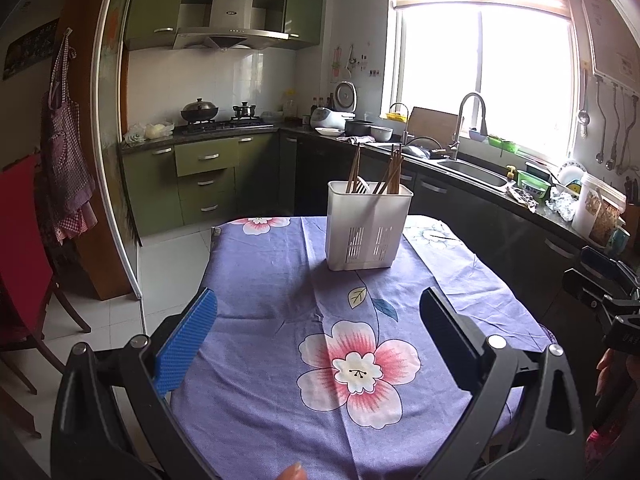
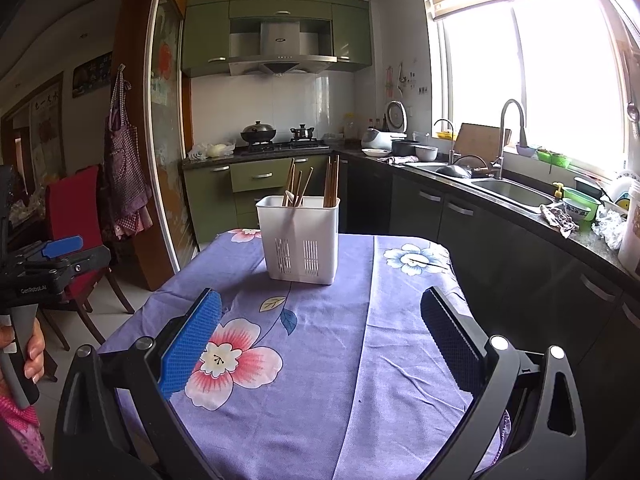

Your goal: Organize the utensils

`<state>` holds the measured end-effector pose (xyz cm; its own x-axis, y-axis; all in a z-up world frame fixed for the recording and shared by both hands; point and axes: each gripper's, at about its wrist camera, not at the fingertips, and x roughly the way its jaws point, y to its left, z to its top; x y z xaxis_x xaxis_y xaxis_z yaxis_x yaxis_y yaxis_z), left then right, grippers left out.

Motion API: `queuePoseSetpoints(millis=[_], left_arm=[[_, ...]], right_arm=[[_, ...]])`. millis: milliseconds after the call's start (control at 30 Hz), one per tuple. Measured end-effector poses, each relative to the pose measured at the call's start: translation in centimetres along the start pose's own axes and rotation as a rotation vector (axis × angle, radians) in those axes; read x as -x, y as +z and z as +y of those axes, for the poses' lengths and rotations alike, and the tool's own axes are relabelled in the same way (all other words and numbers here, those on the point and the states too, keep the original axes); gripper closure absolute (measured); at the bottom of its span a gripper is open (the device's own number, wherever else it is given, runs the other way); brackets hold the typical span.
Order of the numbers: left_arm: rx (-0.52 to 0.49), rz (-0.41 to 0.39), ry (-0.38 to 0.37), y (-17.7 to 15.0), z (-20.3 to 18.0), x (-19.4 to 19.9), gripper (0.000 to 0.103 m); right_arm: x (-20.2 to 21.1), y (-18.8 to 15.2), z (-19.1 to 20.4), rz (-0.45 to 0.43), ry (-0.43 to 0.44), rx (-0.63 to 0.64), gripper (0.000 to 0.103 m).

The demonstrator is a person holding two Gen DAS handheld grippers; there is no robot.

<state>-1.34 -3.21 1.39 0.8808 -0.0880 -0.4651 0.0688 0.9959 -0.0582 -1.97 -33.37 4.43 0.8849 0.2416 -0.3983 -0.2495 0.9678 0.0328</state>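
Observation:
A white slotted utensil holder stands upright near the far end of a table under a purple flowered cloth. Wooden chopsticks lean in two of its compartments, and a white fork or spoon shows between them. My left gripper hangs open above the near part of the cloth, nothing between its fingers. My right gripper is open too, empty, well short of the holder. In the right wrist view the left gripper's body shows at the far left, in a hand.
A red-backed wooden chair stands left of the table. Dark cabinets and a counter with a sink, tap and dishes run along the right side, close to the table's edge. A stove with pots sits at the back.

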Motion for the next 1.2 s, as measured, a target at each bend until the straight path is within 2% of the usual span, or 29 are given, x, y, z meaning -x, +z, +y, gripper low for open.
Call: queuePoseSetpoints(millis=[1200], left_arm=[[-0.013, 0.004, 0.031, 0.0, -0.2, 0.1, 0.007]], right_arm=[[-1.1, -0.6, 0.2, 0.014, 0.011, -0.002, 0.005]])
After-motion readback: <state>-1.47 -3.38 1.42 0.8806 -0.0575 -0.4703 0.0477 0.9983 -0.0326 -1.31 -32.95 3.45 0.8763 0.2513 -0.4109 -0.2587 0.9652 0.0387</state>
